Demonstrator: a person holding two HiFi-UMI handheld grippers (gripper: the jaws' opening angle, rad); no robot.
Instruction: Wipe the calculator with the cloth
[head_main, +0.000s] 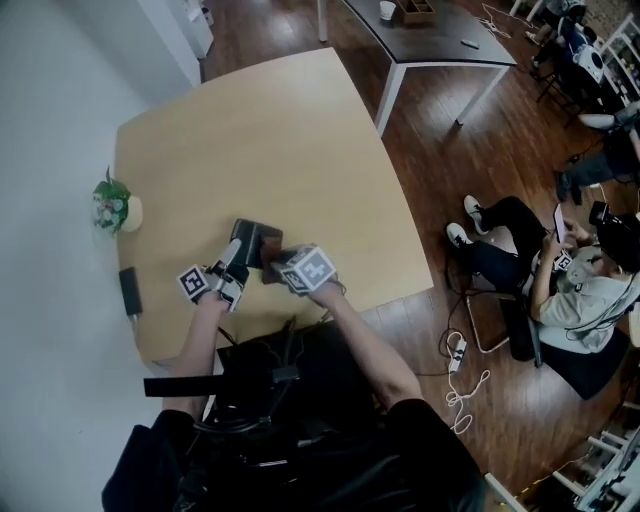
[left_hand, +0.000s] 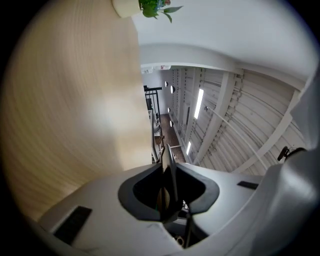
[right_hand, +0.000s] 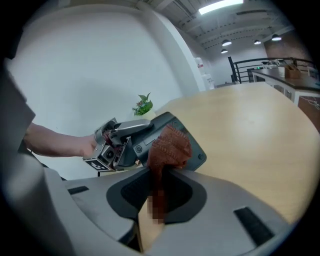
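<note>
In the head view my left gripper (head_main: 236, 258) holds a dark grey calculator (head_main: 258, 238) just above the light wooden table (head_main: 300, 150). Seen from the left gripper view, the calculator (left_hand: 171, 167) is a thin edge pinched between the nearly closed jaws of the left gripper (left_hand: 165, 197). My right gripper (right_hand: 160, 195) is shut on a reddish-brown cloth (right_hand: 170, 147), whose free end lies against the calculator (right_hand: 195, 150). The left gripper (right_hand: 140, 131) clamps the calculator's far side. In the head view the right gripper (head_main: 280, 268) sits right beside the calculator.
A small potted plant (head_main: 112, 205) and a flat black object (head_main: 130, 290) sit near the table's left edge by the white wall. A person (head_main: 560, 280) sits on a chair to the right. A dark table (head_main: 430, 40) stands behind, and a power strip (head_main: 458, 352) lies on the floor.
</note>
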